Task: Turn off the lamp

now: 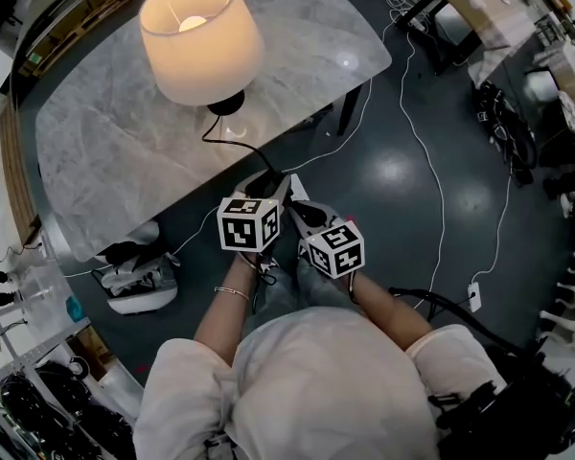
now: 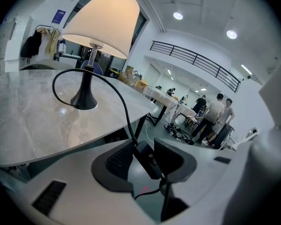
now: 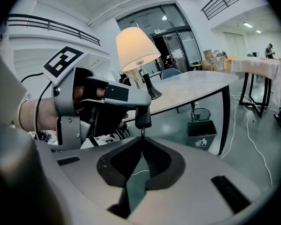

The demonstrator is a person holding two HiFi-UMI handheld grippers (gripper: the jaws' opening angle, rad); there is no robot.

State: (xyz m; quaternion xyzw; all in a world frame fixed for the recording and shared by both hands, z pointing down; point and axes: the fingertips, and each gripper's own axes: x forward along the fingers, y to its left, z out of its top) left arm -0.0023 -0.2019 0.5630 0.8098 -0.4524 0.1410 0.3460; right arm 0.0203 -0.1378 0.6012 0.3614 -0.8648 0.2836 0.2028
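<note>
The lamp (image 1: 201,36) glows on the marble table (image 1: 105,151), so we have not switched it off yet. Past the table edge, our left gripper (image 2: 144,146) clamps the inline switch (image 3: 143,116). Our right gripper (image 3: 142,142) pinches the cord (image 2: 125,112) just beneath, jaws nearly together. 1 bin (image 3: 201,128) stands under the table, its contents hidden from us.

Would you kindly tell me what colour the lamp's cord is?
The cord is black, clearest in the left gripper view.

Lamp (image 1: 199,36) is lit, warm and slightly blown out. Cool ceiling lights (image 2: 178,16) fill the room evenly. Glare spots on floor (image 1: 393,172) and table (image 1: 345,60). Gripper views show heavy fisheye, black corners, soft foreground.
</note>
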